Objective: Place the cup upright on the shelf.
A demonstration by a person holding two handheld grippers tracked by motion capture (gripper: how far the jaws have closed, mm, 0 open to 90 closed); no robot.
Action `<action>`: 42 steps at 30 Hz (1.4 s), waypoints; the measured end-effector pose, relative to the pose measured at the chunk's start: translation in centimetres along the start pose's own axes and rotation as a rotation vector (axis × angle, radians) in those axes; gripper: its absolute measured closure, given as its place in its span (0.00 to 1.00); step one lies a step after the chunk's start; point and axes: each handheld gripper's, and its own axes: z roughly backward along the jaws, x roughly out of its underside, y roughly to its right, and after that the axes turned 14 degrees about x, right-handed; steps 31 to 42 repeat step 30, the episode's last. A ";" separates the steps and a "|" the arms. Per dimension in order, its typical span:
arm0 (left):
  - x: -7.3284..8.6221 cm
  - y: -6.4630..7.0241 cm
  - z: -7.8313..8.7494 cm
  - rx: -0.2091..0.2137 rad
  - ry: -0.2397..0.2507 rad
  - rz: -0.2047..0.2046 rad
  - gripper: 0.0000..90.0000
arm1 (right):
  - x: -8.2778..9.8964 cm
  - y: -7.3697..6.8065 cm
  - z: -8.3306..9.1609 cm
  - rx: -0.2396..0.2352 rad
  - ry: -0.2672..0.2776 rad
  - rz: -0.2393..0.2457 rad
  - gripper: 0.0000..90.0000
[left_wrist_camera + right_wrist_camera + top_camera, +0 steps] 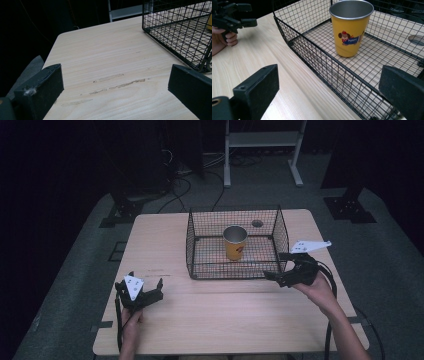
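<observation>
A black wire basket (pixel 280 232) stands on the far middle of the light wooden table (pixel 225 315). Inside it a yellow metal cup (pixel 235 242) stands upright; the right gripper view shows a cartoon dog on the cup (pixel 348 32). My right gripper (pixel 276 265) hovers open at the basket's near right corner, its jaws wide apart and facing the basket wall (pixel 312 50). My left gripper (pixel 146 280) is open over the table's near left, away from the basket (pixel 175 32). It holds nothing, and I also see this left gripper (pixel 253 15) in the right gripper view.
Faint scuff marks (pixel 117 83) streak the tabletop ahead of the left gripper. A round hole (pixel 257 223) sits in the table behind the basket. Beyond the table, a white frame (pixel 260 140), cables and black stand bases (pixel 350 207) rest on the grey floor.
</observation>
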 end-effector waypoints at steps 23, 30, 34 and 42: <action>0.0 0.0 0.0 -0.003 -0.002 0.000 0.00 | 4.0 -0.3 1.0 0.028 -0.022 -0.017 0.03; 0.0 0.0 0.0 -0.005 -0.004 0.001 0.00 | 6.7 -1.0 2.0 0.046 0.023 -0.052 0.03; 0.0 0.0 0.0 -0.005 -0.004 0.001 0.00 | 6.7 -1.0 2.0 0.046 0.023 -0.052 0.03; 0.0 0.0 0.0 -0.005 -0.004 0.001 0.00 | 6.7 -1.0 2.0 0.046 0.023 -0.052 0.03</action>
